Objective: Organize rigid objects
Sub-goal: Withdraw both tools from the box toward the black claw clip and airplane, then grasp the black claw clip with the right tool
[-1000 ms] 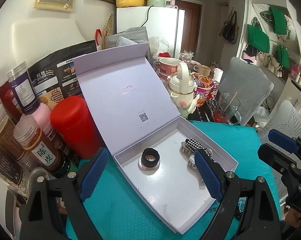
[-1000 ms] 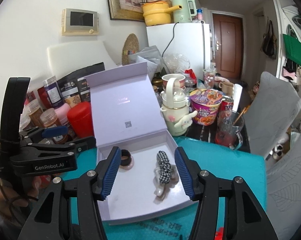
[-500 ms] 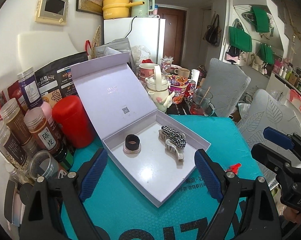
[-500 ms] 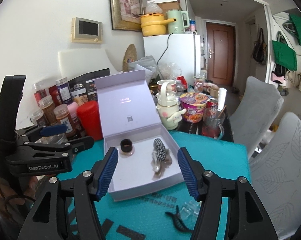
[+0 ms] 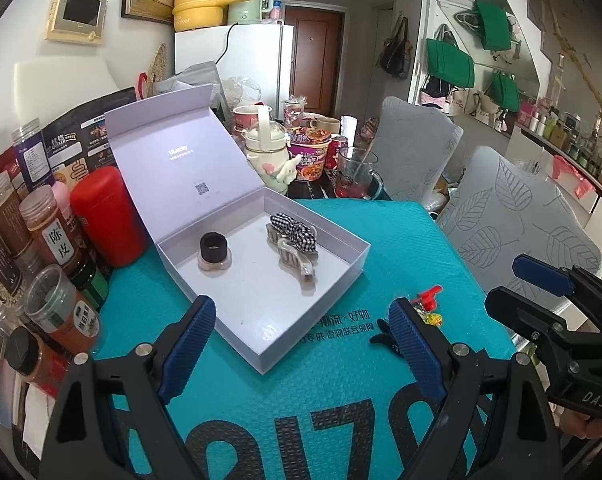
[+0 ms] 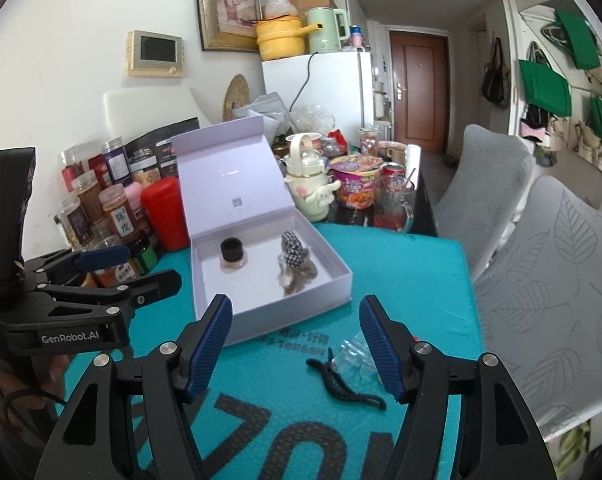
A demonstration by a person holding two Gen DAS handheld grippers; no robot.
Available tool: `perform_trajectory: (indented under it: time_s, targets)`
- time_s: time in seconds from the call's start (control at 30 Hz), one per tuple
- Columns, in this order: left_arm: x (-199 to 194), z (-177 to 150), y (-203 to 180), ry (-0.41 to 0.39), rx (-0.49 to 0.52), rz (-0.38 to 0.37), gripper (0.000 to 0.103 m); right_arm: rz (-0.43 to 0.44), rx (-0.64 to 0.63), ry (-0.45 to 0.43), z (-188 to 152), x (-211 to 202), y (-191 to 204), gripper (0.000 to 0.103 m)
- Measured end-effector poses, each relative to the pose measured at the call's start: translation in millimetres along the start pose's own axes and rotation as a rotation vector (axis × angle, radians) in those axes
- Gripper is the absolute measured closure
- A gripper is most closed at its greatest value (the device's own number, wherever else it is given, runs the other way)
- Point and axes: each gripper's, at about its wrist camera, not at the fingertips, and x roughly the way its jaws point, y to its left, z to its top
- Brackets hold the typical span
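Two hand-held grippers hover over the teal mat [image 6: 401, 272] on the desk, both empty. Open lavender gift box [image 5: 357, 258] sits at 12 o'clock with a checkered hair claw [image 5: 293, 232] and a small black-capped jar [image 5: 214, 249] inside. Left hand-held gripper [image 5: 301, 344] is wide; the right one [image 6: 297, 340] is opening. Looks like it's between placements. Next is probably the black clip [image 6: 343, 384] or clear clip [image 6: 355, 356] at 5 o'clock of the box.
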Motion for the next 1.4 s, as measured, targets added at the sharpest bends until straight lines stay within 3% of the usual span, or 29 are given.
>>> perform_trajectory:
  time_s: [0.17,0.33,0.63,0.8,1.2,1.23,1.3,1.4]
  targets:
    - [10,-14,-12,0.021,0.015,-0.019,0.014,-0.008,0.029,0.03,-17,1,-16,0.036]
    - [20,-29,-24,0.03,0.068,0.013,0.014,0.0,0.033,0.071,-34,15,-27,0.036]
    - [52,-43,-17,0.116,0.021,-0.022,0.014,0.043,0.039,0.178,-63,59,-40,0.036]
    - [67,-48,-14,0.15,0.003,-0.031,0.014,0.104,0.051,0.257,-72,91,-48,0.048]
    - [105,-49,-8,0.247,-0.031,-0.083,0.014,0.125,0.013,0.371,-81,140,-51,0.054]
    - [107,-48,-8,0.246,-0.027,-0.083,0.014,0.12,0.007,0.374,-82,142,-50,0.057]
    - [112,-45,-10,0.248,-0.021,-0.086,0.014,0.111,-0.007,0.39,-85,144,-50,0.078]
    - [117,-41,-13,0.254,-0.015,-0.102,0.014,0.134,-0.016,0.396,-87,142,-50,0.083]
